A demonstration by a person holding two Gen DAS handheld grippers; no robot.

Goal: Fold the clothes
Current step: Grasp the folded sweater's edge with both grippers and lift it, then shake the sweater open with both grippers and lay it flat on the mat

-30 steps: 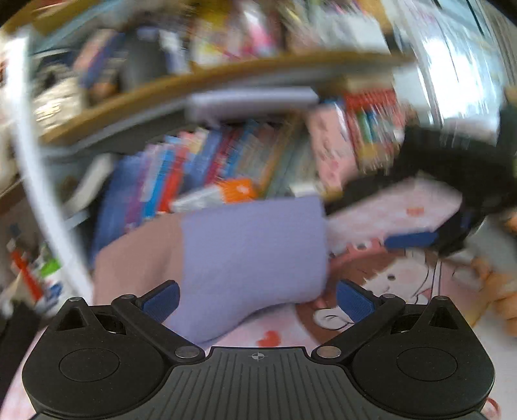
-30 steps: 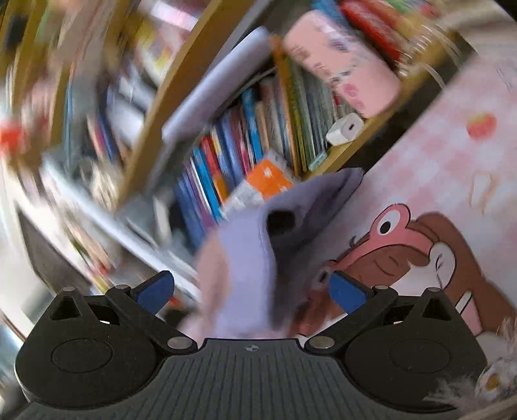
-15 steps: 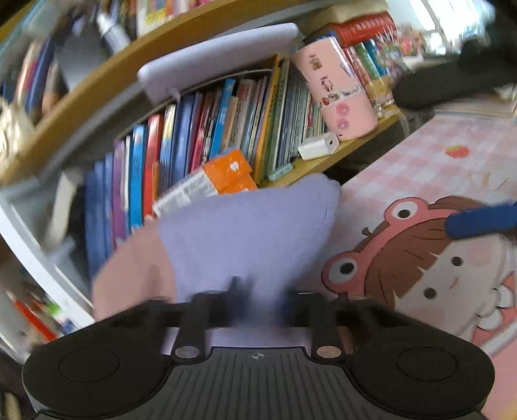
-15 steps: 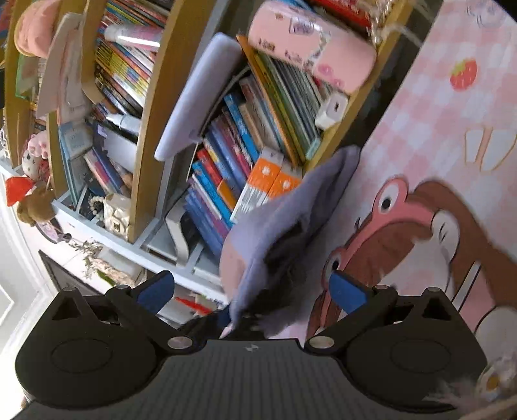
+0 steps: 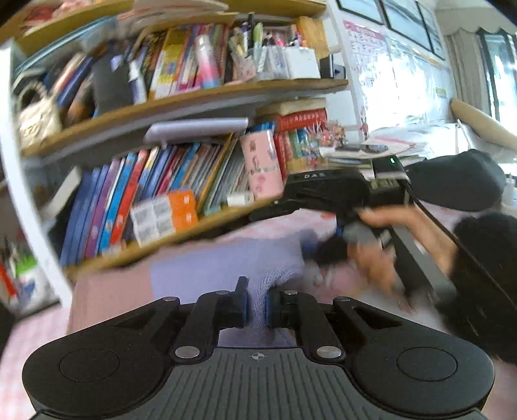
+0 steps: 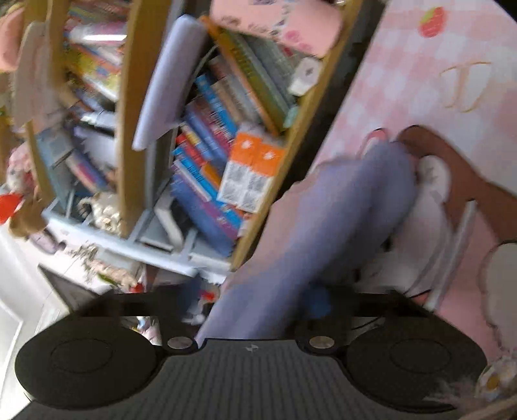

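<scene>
1. Right behind your work, the bookshelf [image 5: 181, 194] crowds the far edge of the pink checked mat [image 6: 407, 80], and the spines of its books stand just beyond the cloth.
2. Your left gripper [image 5: 256, 305] is pinching a fold of the lilac garment [image 5: 226, 274], blue pads pressed together with the knit rising between them.
3. That garment lies on the mat close against the shelf, with a dusty-pink panel [image 5: 106, 297] to its left (same piece or a second one, I cannot tell).
4. From the left wrist you get your own right hand [image 5: 381, 245], blurred, wrapped around the right gripper [image 5: 310, 250], which comes in from the right at the cloth's far end.
5. Over on the right wrist, that gripper's jaws are closing with the lilac cloth running between them; motion blur smears the fingers, so pad contact is not clear.
6. Only the right wrist shows the cartoon print on the mat [image 6: 452, 161] and the strawberry [image 6: 431, 21] up top.
7. Only the left wrist shows the bright window [image 5: 484, 64] and the paper pile [image 5: 371, 148] beyond your hand.
</scene>
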